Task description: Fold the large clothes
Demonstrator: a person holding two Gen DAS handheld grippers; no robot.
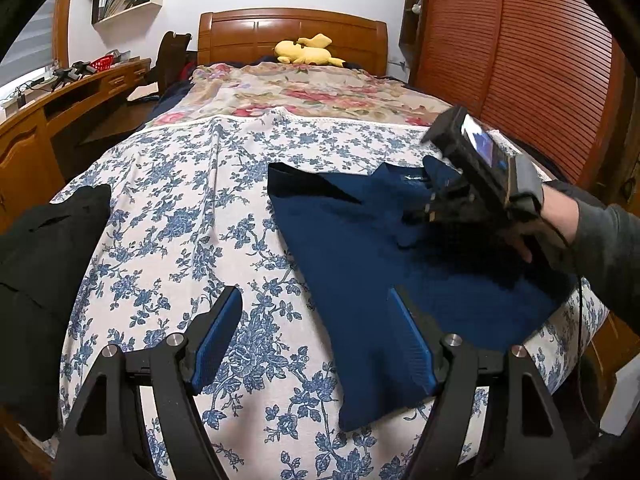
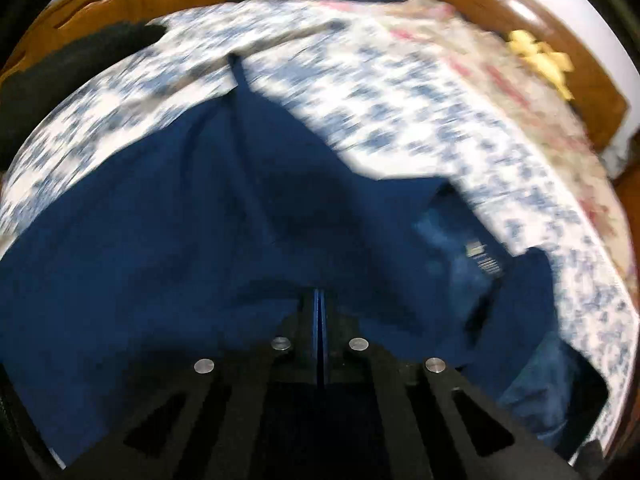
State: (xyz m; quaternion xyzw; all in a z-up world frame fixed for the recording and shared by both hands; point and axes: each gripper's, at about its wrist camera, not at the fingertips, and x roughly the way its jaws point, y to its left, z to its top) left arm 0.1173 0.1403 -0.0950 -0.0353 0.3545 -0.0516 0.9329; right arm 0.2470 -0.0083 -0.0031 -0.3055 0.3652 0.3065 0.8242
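A navy garment (image 1: pixel 360 264) lies spread on the blue-flowered bedsheet (image 1: pixel 180 200), toward the right side of the bed and close to its near edge, with its collar end pointing right and a labelled neckline showing in the right wrist view. One long edge runs from a far-left corner down to a narrower near end that sits beside the left gripper (image 1: pixel 320 340). That gripper hovers above the sheet with its blue-padded jaws spread wide and nothing between them; its right finger overlaps the near part of the navy cloth in the picture, though whether it touches I cannot tell. The right gripper (image 1: pixel 430 210), held by a hand (image 1: pixel 524 236) in a dark sleeve, comes in from the right and is down at the collar region, blurred. In its own camera the jaws are pressed together, the pads meeting in a thin line just at the cloth's surface (whether a pinch of fabric is caught between them is not clear from either view). My reading is that the fold is at an early stage: the piece is roughly flattened, and the right side is working on the neckline before any real fold is made. The next move would call for a sure hold on that collar edge, with the left jaws closing on the near edge so both can carry the cloth over evenly. A black garment (image 1: pixel 44 264) waits at the left edge of the bed.
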